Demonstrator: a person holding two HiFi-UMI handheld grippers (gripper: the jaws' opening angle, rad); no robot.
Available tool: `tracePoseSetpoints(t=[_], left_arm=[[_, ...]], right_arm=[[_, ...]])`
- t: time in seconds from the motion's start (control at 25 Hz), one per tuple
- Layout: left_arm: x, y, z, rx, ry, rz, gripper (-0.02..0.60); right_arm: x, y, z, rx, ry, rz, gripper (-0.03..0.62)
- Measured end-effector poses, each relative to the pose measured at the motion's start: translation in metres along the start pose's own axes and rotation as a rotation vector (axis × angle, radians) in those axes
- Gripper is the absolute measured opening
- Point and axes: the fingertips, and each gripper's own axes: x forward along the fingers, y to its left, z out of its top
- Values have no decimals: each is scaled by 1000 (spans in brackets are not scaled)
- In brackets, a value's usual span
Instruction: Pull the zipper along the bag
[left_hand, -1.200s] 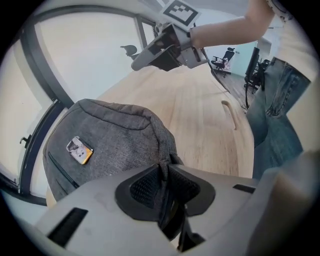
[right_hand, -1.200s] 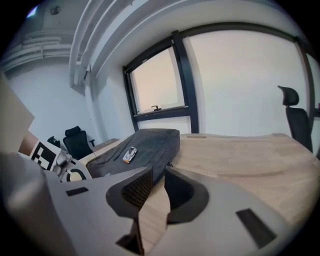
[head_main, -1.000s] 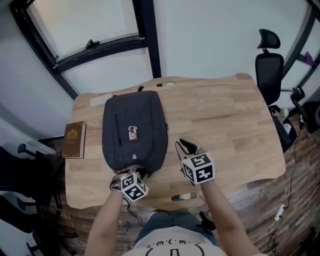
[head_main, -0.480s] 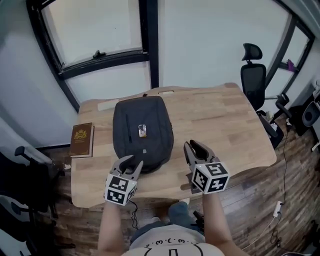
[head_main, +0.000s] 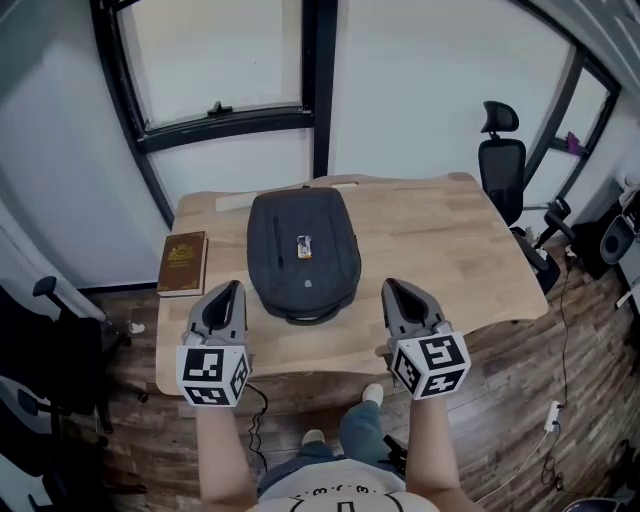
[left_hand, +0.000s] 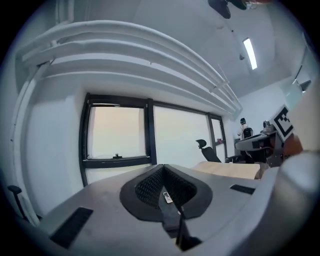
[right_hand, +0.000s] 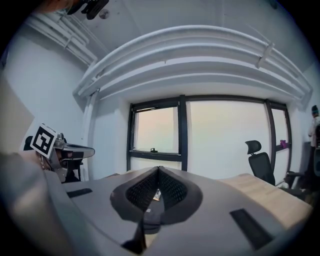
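Two grippers hang over the near edge of the worktop, both empty. Farthest left lies a brown book; next comes the left gripper, its fingers just clenched together on nothing. Then comes the dark bag, flat on the worktop and apart from both. The right gripper has likewise just clenched, empty. An office chair stands beyond the right end.

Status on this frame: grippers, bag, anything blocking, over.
Left hand-held gripper and right hand-held gripper just closed, both empty. Bag flat on table, not held. Book beside it, nothing blocking.
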Motion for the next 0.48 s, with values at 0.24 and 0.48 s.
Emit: tracePoseSetpoints(t=[0.24,0.48], left_arm=[[-28,11,30,9,-68,85,16],[-41,5,64,35,-138,151,15]], right_arm=[[-26,21,28,-57,-66,3,52],[-39,10,61,-86,-105,-45,52]])
